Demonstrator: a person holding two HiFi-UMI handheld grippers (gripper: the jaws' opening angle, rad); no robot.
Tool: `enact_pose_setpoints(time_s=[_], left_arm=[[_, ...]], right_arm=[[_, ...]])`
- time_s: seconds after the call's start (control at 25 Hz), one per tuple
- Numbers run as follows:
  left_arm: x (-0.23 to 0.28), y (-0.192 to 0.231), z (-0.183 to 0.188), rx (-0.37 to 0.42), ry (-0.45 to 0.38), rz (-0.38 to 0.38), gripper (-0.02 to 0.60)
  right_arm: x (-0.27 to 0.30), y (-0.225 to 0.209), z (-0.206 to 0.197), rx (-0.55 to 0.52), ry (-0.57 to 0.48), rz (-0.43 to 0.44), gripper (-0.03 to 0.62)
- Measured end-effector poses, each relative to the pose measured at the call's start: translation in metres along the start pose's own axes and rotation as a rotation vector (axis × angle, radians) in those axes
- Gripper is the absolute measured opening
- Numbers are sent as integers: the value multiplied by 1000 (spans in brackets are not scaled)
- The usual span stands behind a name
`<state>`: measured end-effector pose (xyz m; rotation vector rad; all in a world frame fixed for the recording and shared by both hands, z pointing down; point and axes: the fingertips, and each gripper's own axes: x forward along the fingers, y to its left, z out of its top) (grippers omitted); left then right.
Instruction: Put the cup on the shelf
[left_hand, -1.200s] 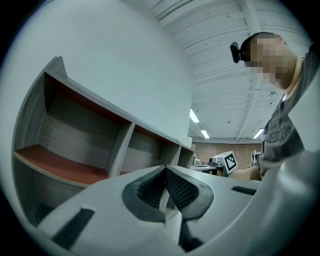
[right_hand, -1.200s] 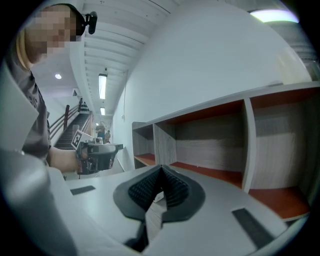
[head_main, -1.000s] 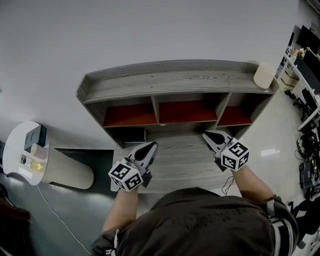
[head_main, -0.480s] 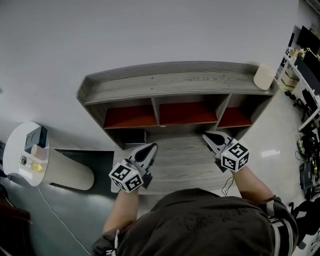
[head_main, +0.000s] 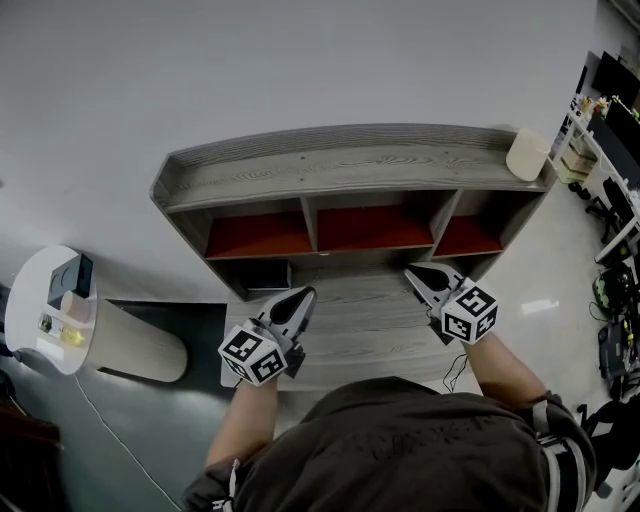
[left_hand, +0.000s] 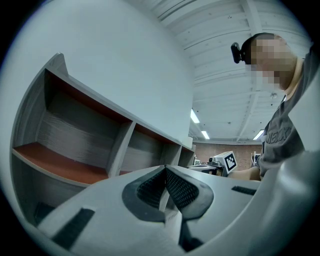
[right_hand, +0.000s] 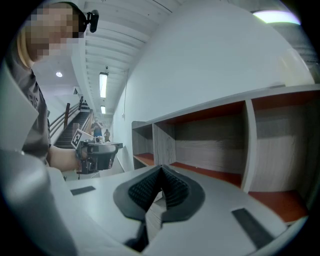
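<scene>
A cream cup (head_main: 527, 153) stands upright on the top board of the grey wooden shelf (head_main: 350, 165), at its far right end. My left gripper (head_main: 303, 294) hovers over the desk surface (head_main: 360, 315) in front of the shelf, jaws shut and empty. My right gripper (head_main: 413, 272) hangs at the same height to the right, also shut with nothing in it. In the left gripper view the closed pads (left_hand: 166, 184) point at the red-floored compartments (left_hand: 60, 162). The right gripper view shows its closed pads (right_hand: 160, 188) facing the shelf's compartments (right_hand: 215, 172).
Three red-floored compartments (head_main: 372, 226) run under the top board. A round white side table (head_main: 45, 305) with small items stands at the left. A dark mat (head_main: 190, 325) lies beside the desk. Office desks and chairs (head_main: 610, 150) fill the right edge. The person's torso (head_main: 400, 450) fills the bottom.
</scene>
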<state>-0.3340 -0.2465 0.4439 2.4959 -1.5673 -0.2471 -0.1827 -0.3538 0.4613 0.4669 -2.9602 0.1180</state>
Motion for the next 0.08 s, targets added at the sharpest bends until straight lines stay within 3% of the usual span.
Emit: enact_pose_setpoints(time_s=[0.08], left_arm=[[0, 0, 0, -1, -1, -1, 6]], right_arm=[[1, 0, 0, 0, -2, 1, -11]])
